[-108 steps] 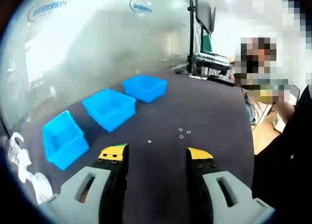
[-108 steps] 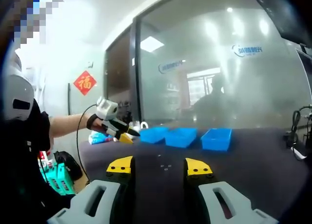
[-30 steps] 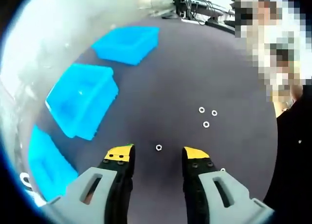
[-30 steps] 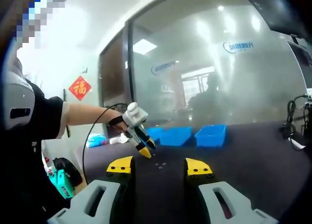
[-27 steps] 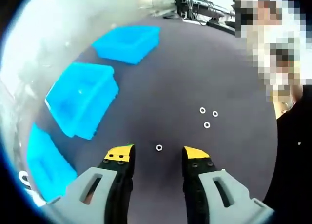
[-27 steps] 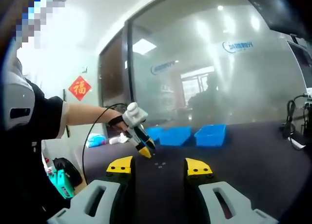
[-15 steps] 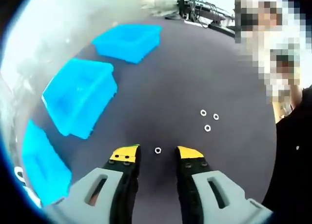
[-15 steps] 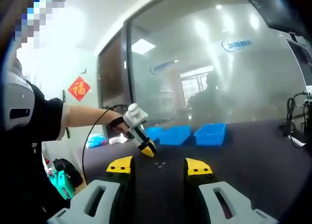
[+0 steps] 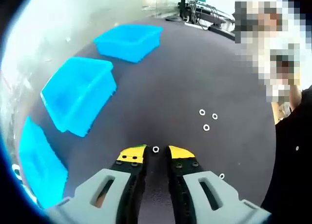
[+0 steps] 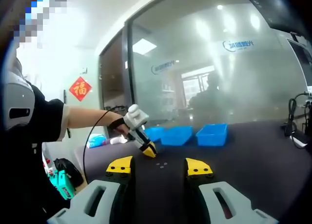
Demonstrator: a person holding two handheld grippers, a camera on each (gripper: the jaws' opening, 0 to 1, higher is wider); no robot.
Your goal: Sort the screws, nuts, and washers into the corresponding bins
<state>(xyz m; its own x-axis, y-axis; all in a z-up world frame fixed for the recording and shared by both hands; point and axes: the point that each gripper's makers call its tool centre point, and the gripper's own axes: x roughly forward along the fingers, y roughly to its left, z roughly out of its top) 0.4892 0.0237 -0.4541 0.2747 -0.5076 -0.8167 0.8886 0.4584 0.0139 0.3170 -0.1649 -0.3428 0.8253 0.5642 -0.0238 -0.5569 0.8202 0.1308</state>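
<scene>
My left tongs [image 9: 156, 153] are down on the dark tabletop [image 9: 185, 72], jaws nearly together around a small nut [image 9: 155, 149] sitting right between the yellow tips; can't tell if the tips actually touch it. Three more small rings [image 9: 207, 120] lie in a cluster up and right of that nut, and one more ring [image 9: 222, 176] lies to the right of my right jaw. Three blue bins [image 9: 78, 92] run in a row along the tabletop's left side, well apart from the nut. My right tongs [image 10: 160, 166] hang spread, nothing between the jaws. In the right gripper view my left tongs [image 10: 150, 151] point down at the tabletop [image 10: 253, 146], held in my hand [image 10: 121, 126], with the bins [image 10: 210, 134] lined up behind them by the glass wall [image 10: 214, 77].
</scene>
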